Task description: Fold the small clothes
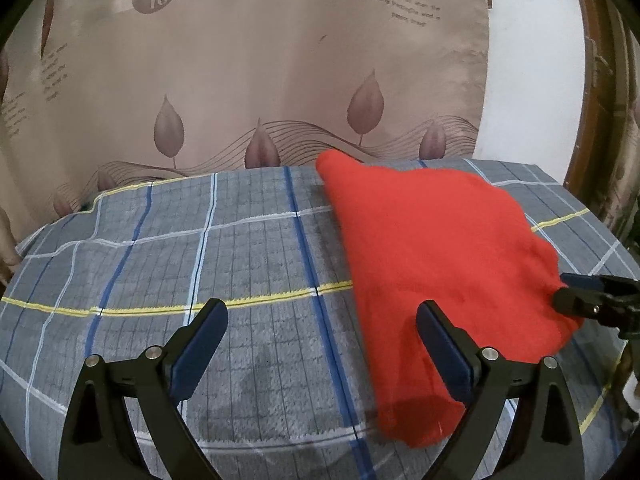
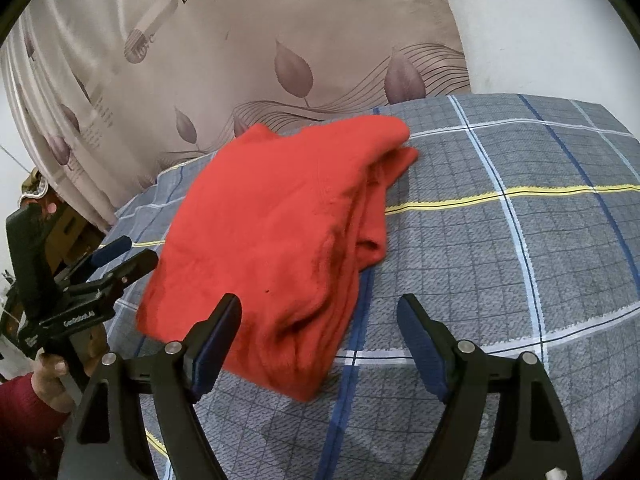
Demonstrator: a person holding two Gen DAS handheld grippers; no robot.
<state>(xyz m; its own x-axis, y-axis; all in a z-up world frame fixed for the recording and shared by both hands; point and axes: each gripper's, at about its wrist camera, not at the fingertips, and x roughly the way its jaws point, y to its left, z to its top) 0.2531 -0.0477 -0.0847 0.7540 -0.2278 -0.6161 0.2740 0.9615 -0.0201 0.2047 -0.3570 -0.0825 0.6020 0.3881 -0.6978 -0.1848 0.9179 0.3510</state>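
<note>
Red garment [image 2: 280, 232] folded on plaid cloth [image 2: 500, 248] — inner layers hidden.

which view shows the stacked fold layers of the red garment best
The right wrist view: the red garment lies whole on the plaid cloth, its layered folded edges facing the camera. In the left wrist view the garment appears as one smooth surface, its near corner cut off by that gripper's finger.

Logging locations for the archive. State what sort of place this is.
Probably a bedroom at home: a plaid bed cover with a red garment lying folded on it, and a leaf-print curtain hanging right behind it.
</note>
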